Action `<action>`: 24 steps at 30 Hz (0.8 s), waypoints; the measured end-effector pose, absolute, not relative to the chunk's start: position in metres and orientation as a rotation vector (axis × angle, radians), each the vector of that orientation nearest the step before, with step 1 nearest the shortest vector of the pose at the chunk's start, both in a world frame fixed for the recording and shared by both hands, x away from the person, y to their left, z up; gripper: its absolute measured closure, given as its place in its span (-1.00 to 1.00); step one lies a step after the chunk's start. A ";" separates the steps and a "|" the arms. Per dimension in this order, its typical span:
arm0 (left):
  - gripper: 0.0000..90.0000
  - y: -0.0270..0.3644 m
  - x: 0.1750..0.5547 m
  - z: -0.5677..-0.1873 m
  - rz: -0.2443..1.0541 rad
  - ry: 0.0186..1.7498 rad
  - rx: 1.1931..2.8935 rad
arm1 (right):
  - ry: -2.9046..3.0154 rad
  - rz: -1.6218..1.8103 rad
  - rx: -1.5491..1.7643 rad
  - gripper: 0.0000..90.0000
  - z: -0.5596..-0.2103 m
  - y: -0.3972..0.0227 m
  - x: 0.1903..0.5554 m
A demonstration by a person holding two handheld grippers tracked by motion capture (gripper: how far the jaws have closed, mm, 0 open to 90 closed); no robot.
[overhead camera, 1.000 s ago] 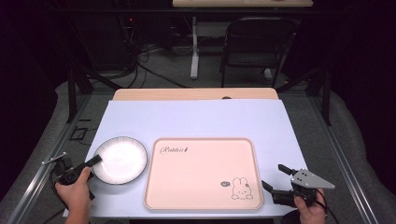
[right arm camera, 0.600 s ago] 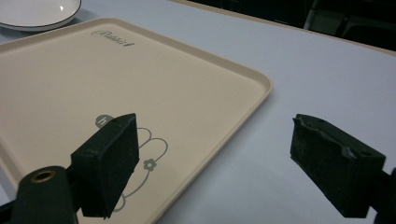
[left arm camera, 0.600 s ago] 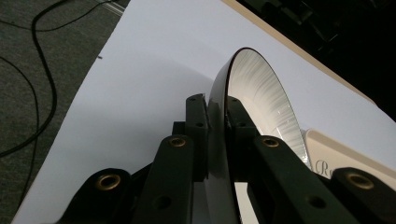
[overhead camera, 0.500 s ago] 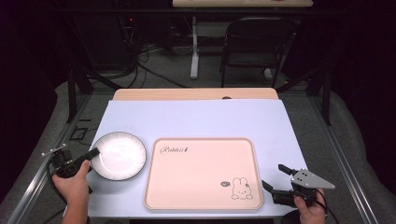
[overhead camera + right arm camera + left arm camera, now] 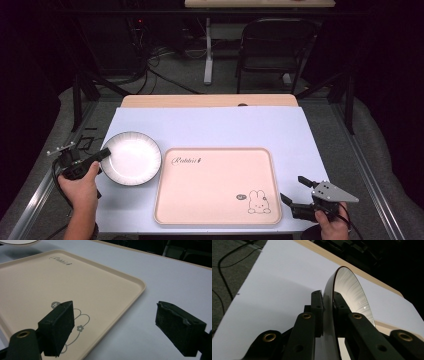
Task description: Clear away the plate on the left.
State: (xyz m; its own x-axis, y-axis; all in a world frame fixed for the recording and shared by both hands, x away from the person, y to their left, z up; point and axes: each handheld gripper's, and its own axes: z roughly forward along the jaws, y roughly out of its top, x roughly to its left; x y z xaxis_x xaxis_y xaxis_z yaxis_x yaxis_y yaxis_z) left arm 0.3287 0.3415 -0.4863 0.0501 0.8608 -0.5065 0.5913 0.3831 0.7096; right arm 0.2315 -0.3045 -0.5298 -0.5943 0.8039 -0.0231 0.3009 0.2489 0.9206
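A white plate (image 5: 131, 157) with a dark rim hangs a little above the pale blue mat, left of the pink tray (image 5: 218, 185). My left gripper (image 5: 104, 154) is shut on the plate's left rim; in the left gripper view the plate (image 5: 352, 292) stands edge-on between the two pads (image 5: 317, 307). The right gripper (image 5: 292, 192) rests at the tray's near right corner, beside the rabbit drawing (image 5: 257, 201). Its jaws stand wide open with nothing between them, and the tray (image 5: 37, 287) lies under the left jaw in the right gripper view.
The blue mat (image 5: 225, 127) covers a wooden table whose far edge (image 5: 210, 100) shows beyond it. A dark chair (image 5: 272, 47) and cables (image 5: 150, 65) lie on the floor past the table. Metal rails (image 5: 367, 175) run along both table sides.
The left gripper has lifted the plate off the mat and carried it up and slightly left. The right gripper has stayed where it was.
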 end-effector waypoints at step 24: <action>0.82 0.240 0.366 -0.469 0.198 1.454 1.477 | 2.027 1.330 1.006 -0.67 -0.530 -0.305 0.232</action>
State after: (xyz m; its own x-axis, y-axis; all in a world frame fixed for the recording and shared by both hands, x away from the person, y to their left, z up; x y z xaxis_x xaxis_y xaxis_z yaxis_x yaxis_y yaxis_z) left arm 0.3657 0.2397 -0.4688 0.2604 0.8205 -0.5089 0.6548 0.2373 0.7176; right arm 0.2321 -0.3053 -0.5299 -0.5950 0.8035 -0.0184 0.3029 0.2453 0.9209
